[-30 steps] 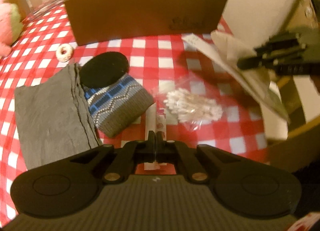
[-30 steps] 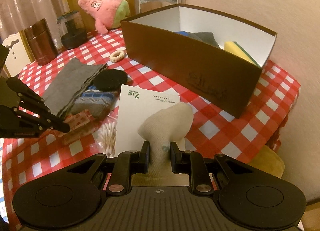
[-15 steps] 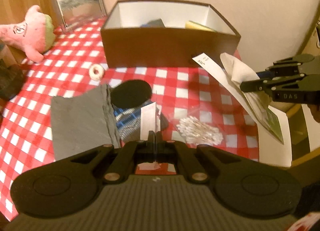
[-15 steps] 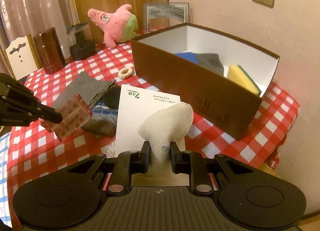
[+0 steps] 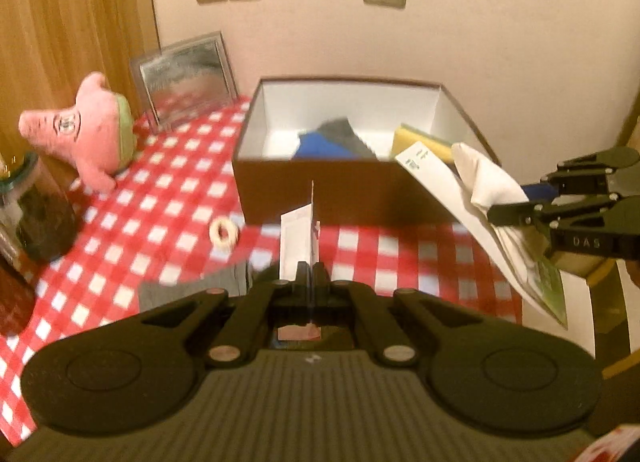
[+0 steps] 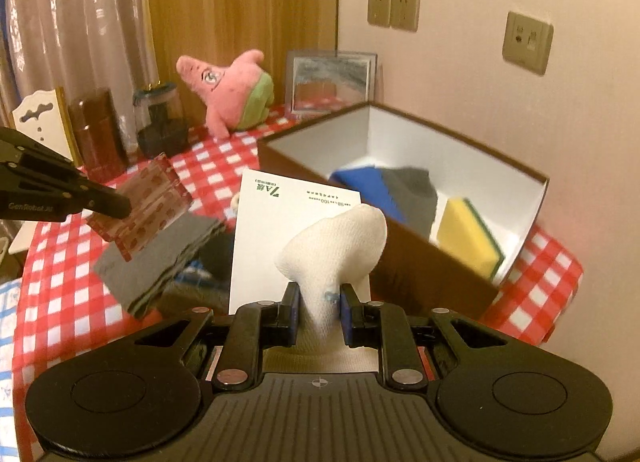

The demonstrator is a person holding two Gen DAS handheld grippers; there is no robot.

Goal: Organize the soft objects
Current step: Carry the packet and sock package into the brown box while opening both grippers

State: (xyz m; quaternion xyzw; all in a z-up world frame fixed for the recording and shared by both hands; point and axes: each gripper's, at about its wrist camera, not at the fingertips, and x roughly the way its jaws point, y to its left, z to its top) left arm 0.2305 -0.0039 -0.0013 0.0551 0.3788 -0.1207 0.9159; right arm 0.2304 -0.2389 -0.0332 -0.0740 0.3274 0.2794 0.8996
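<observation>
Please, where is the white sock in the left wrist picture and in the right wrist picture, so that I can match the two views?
Left wrist view: the white sock is at the right edge, pinched by the right gripper, in front of the box's right corner.
Right wrist view: the sock is low in the centre, standing up between the jaws, against a white card.
Shared landmark: the brown box holding the yellow sponge.

Hidden and blurred parts

The white printed card [image 6: 298,222] is covering part of the brown cardboard box's [image 6: 420,278] front wall; the print on it is blurring beyond reading, and the dark knitted items [image 6: 212,262] below it are staying mostly hidden.
</observation>
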